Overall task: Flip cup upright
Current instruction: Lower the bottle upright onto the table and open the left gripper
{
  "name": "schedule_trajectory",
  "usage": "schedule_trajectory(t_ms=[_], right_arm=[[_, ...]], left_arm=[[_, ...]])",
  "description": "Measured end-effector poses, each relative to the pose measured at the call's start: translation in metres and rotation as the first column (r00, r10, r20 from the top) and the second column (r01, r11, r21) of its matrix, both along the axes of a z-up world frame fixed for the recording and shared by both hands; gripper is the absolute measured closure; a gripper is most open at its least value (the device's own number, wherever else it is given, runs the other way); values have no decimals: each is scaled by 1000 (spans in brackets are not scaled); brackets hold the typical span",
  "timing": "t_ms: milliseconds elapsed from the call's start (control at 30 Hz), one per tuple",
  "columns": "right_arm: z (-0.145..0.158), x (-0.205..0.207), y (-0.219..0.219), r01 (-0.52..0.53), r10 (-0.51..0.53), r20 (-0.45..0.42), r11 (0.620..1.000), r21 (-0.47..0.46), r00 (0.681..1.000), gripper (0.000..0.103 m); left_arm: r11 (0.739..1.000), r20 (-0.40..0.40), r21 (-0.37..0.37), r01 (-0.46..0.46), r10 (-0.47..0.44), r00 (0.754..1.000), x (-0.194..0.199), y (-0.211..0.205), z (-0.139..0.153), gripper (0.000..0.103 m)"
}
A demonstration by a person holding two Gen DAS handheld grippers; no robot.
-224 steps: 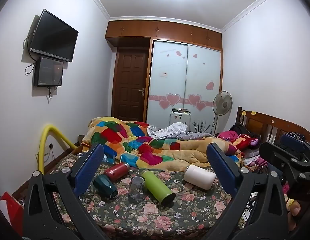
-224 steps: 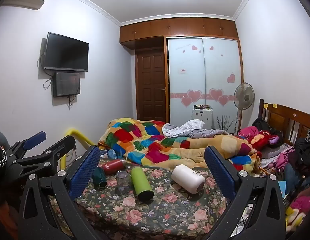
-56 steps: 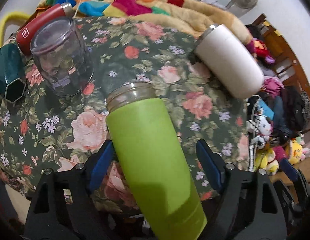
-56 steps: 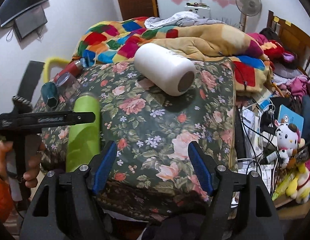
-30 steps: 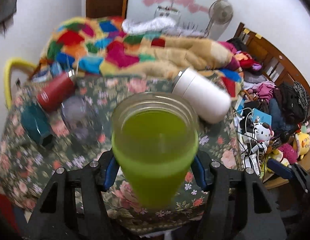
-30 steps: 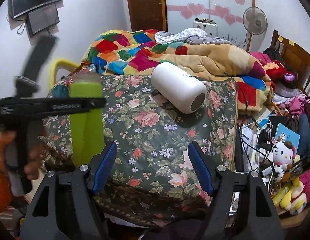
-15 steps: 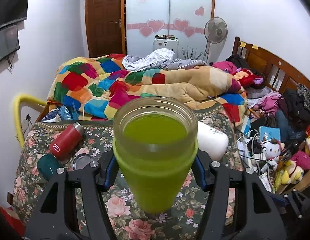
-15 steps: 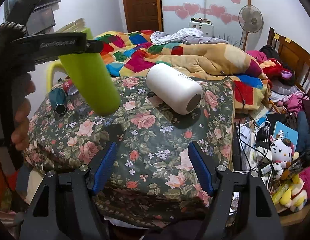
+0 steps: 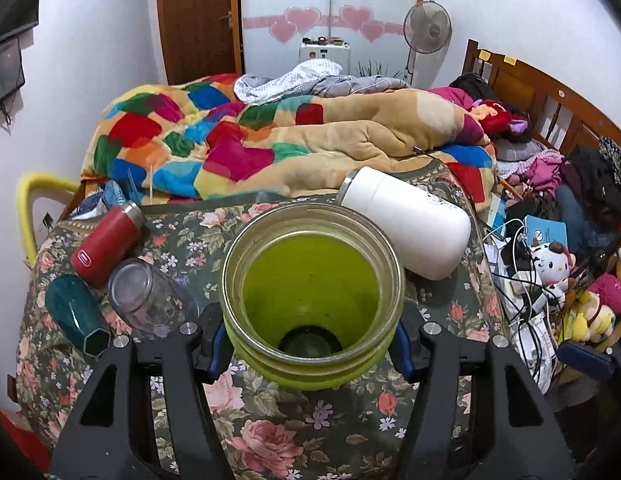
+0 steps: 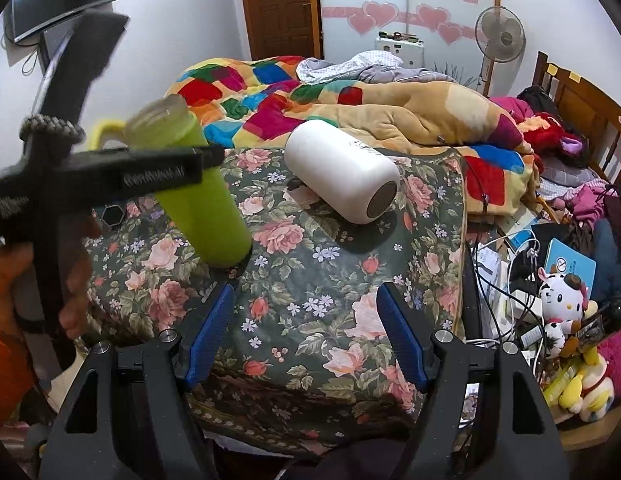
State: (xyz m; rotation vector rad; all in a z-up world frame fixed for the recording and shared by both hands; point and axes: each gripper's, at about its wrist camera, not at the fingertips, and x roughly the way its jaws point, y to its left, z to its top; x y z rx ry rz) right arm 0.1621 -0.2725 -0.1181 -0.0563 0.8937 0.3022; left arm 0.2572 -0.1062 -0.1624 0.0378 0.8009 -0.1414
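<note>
My left gripper (image 9: 310, 340) is shut on the green cup (image 9: 312, 300), mouth up toward the camera. In the right wrist view the green cup (image 10: 198, 196) leans slightly, its base touching the floral cloth (image 10: 310, 280), held by the left gripper (image 10: 166, 172). My right gripper (image 10: 306, 332) is open and empty, low over the cloth's front part. A white cup (image 9: 406, 226) lies on its side at the back right; it also shows in the right wrist view (image 10: 342, 172).
A red cup (image 9: 106, 244), a teal cup (image 9: 76, 318) and a clear glass (image 9: 146, 300) lie on the left of the cloth. A colourful quilt (image 9: 270, 148) lies behind. Cables and toys (image 9: 550, 276) crowd the right side.
The left gripper has tipped the green cup from lying to nearly upright and lowered it until its base meets the cloth. The right gripper has barely moved.
</note>
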Motion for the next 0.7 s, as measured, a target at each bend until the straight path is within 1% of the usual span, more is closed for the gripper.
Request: schedule_trajectory(t_ms=[100,233,367,467,600,667,700], right_arm=[[0,0,1,-4,4,-2,1000,-1,1000,32],[0,1,2,-2,2,0,1000,1,1000,32],[5,0,2,5,-5,7,1000,10,1000,32],[14,-4,2,9,-9,28,1000,21,1000,32],[35,-15,3,2,-5,79,999,41,997,32],[52,-23,5,-8,1,122,998,58,993,32],[61,-28,6,-12,3,149,998,62,989,32]], left_arm=[[1000,2,2,21,-21,1000,-4,-1,1,41],[1000,-13,-7,20,-20,1000,-4,3,5,41],[999,-13,-17,39,-39,999,-7,8,17,33],[998,12,-34,61,-61,998,-22,15,32,32],[998,106,-38,58,-54,993,-57,31,68,32],[998,160,-46,54,-46,986,-74,40,86,31],[997,202,-55,50,-38,979,-88,46,100,30]])
